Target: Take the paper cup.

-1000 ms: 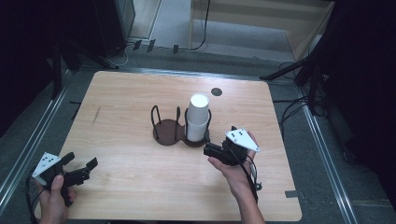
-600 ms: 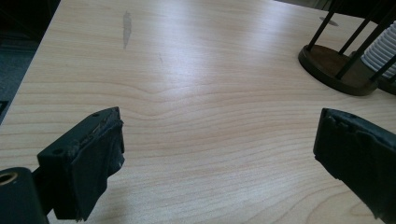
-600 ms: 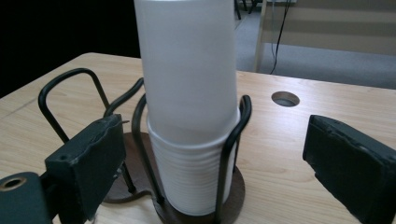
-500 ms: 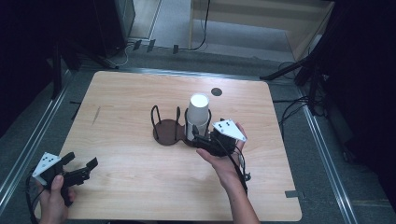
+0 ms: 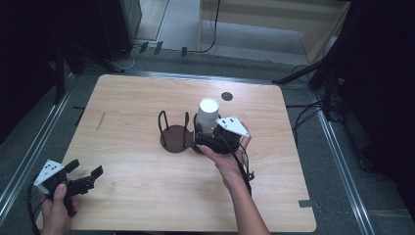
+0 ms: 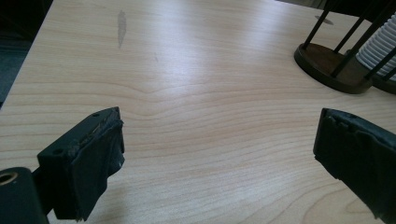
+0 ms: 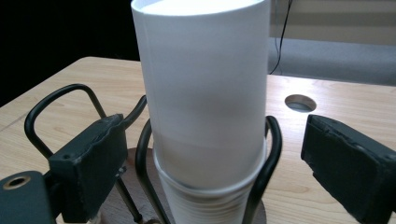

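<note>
- Stack of white paper cups (image 5: 208, 115): nested upside down, flat bottom on top, upright, near the middle of the table, slightly right and toward the far side. A seam shows where the top cup overlaps the ribbed rims below.
- Cup holder (image 5: 175, 136): dark round bases with thin black wire loops rising upright. The right bay encloses the stack; the left bay stands empty just beside it.
</note>
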A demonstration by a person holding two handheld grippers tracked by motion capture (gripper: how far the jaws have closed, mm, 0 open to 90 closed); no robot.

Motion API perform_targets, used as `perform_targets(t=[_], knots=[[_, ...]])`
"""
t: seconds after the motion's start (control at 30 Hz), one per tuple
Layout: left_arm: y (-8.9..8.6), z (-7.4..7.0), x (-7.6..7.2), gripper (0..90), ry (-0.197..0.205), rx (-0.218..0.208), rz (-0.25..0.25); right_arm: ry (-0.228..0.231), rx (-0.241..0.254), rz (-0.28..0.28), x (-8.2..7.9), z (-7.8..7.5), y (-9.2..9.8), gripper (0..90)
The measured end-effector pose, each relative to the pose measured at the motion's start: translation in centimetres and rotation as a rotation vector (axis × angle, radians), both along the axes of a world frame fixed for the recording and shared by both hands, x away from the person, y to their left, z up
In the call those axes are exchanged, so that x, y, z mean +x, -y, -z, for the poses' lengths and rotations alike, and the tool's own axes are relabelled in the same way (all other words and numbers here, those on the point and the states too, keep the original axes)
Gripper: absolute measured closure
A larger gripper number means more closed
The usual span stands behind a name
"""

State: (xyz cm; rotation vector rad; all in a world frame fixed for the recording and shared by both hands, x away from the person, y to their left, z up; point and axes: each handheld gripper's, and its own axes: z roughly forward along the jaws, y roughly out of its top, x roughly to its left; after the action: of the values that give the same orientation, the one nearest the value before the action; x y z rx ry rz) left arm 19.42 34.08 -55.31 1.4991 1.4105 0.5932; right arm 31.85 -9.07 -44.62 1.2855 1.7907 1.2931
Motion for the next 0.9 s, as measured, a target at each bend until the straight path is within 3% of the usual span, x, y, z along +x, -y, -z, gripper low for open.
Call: perform_targets(t=[0.2,0.43,0.7,0.83,0.9], knots=[[0.1,0.0,0.0,2.4,0.0,0.005,0.006,-0.009,-0.001,-0.002,0.8,0.3,-0.6,7.2],[0.1,0.0,0.1,2.5,0.0,0.001,0.02,0.015,-0.011,0.002,1.7,0.3,-1.0,8.7],[0.1,0.0,0.1,2.5,-0.004,0.001,0.037,-0.005,-0.031,0.006,2.5,0.4,-1.8,9.6],[0.1,0.0,0.1,2.5,-0.005,0.003,0.041,-0.008,-0.041,0.02,2.6,0.6,-1.9,13.6],[0.1,0.1,0.1,2.5,-0.005,0.0,0.044,-0.003,-0.028,0.031,2.6,0.6,-1.8,21.6]])
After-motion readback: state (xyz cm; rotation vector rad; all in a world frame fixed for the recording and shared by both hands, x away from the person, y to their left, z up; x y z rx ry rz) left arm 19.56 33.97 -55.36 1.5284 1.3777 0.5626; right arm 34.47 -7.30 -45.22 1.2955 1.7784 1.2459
